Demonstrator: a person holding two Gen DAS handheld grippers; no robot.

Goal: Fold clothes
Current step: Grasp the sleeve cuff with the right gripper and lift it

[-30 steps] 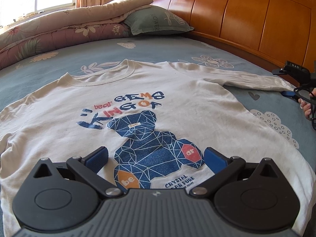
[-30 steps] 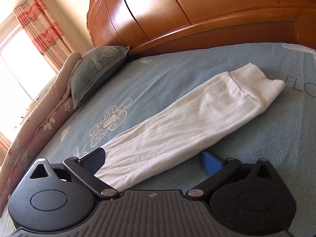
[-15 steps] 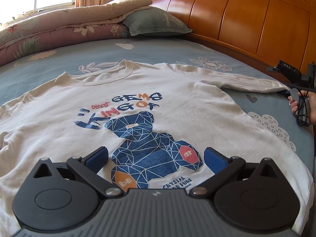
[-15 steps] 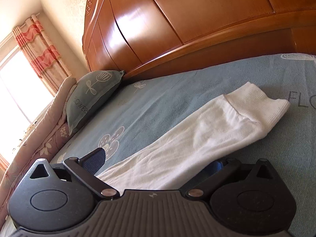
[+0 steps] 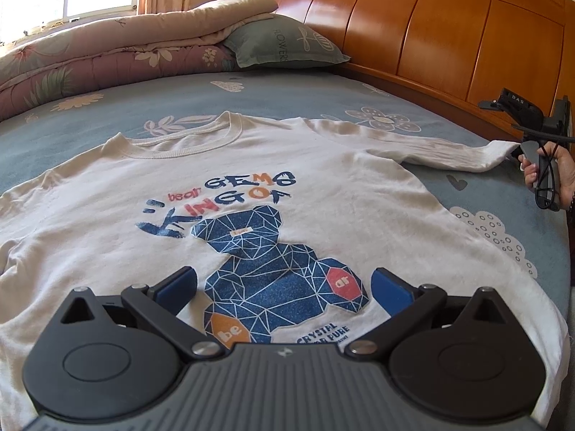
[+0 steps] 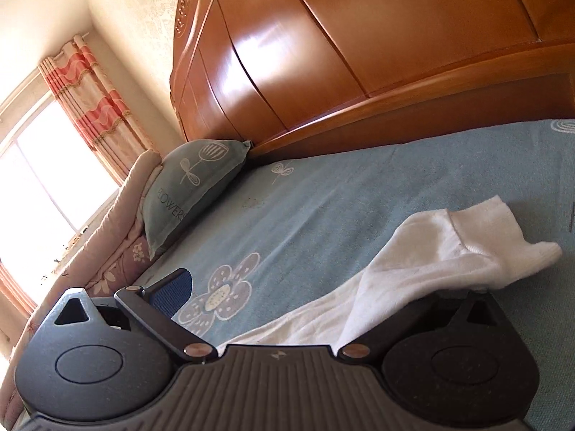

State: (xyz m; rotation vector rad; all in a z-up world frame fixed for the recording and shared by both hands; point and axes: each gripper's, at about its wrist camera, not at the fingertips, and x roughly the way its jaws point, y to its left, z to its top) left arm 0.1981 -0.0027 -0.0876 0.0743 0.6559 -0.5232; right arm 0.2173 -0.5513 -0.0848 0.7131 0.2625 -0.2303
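Note:
A white long-sleeved shirt (image 5: 323,194) with a blue bear print lies face up and spread flat on the bed. My left gripper (image 5: 284,287) hovers open over the lower part of the print, with nothing between its fingers. The shirt's right sleeve (image 5: 449,151) stretches out towards the headboard, where a hand holds my right gripper (image 5: 532,143) at the cuff. In the right wrist view the sleeve (image 6: 431,251) lies across my right gripper (image 6: 320,287). It drapes over the right finger and hides it. The cuff (image 6: 503,237) is raised off the sheet. The left finger (image 6: 172,287) stands wide apart.
The blue flowered sheet (image 5: 287,97) covers the bed. A grey-green pillow (image 5: 284,45) and a folded pink quilt (image 5: 107,57) lie at the far end. The wooden headboard (image 5: 449,28) runs along the right side, close behind the sleeve. A bright window sits at the far left.
My right gripper has pushed in under the sleeve and tilted; the cuff has lifted off the sheet and now drapes over the right finger. My left gripper has barely moved.

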